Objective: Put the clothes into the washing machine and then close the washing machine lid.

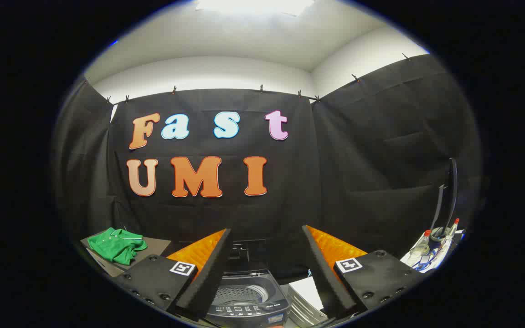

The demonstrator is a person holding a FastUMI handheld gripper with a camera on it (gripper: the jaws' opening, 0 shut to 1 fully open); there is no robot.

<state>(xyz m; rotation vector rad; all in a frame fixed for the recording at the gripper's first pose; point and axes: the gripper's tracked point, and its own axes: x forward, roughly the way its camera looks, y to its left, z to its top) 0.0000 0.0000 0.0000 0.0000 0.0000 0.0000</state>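
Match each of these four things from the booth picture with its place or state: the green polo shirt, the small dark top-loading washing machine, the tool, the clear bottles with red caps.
Things:
1. green polo shirt
2. small dark top-loading washing machine
3. tool
4. clear bottles with red caps

Places or states:
A. open, holding nothing
B. far off beside the right-hand finger, on a patterned cloth
C. crumpled on a flat board, beyond the left-hand finger
D. between the fingers, drum showing from above

Pairs: 1-C, 2-D, 3-A, 4-B
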